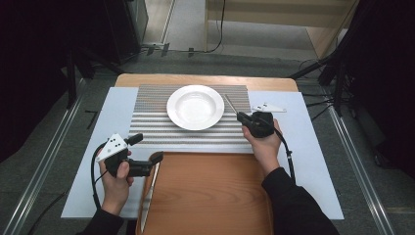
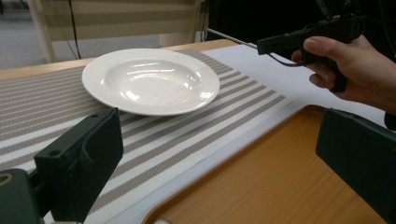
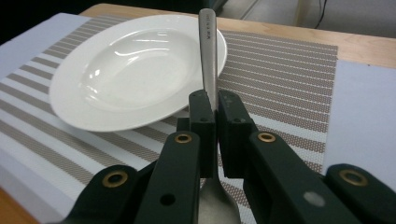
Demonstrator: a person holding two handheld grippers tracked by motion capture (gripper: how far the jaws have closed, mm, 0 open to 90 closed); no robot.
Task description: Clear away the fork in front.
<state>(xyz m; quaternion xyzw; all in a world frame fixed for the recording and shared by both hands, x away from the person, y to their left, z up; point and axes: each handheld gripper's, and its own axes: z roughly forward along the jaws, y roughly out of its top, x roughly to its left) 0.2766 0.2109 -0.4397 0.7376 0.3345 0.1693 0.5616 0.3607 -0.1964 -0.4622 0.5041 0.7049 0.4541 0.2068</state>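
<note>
Currently the spoon point(image 3: 208, 56) is pinched between the pressed-together jaws of the right gripper point(image 3: 211, 116). In the right gripper view its handle rises from the jaws toward the top centre of the frame, and its bowl shows at the bottom edge, below the jaws. The long axis therefore runs straight along the gripper's own line. In the high view the handle point(image 1: 231, 104) points up and left from the right gripper point(image 1: 247, 119), at the centre right of the frame.

The white plate point(image 1: 195, 106) lies just left of the spoon, at the upper centre of the frame, on the striped mat point(image 1: 151, 128). The handle tip stands close beside the plate rim; contact cannot be confirmed.

The left gripper point(image 1: 147, 152) is at the lower left of the frame, jaws spread wide and holding nothing. It is well apart from the plate. A knife point(image 1: 149, 192) lies on the wooden tray point(image 1: 210, 196) directly below it.

Judgement: the right hand is the nearer one to the plate. Setting the spoon beside the plate calls for lowering it onto the mat, to the right of the rim.
</note>
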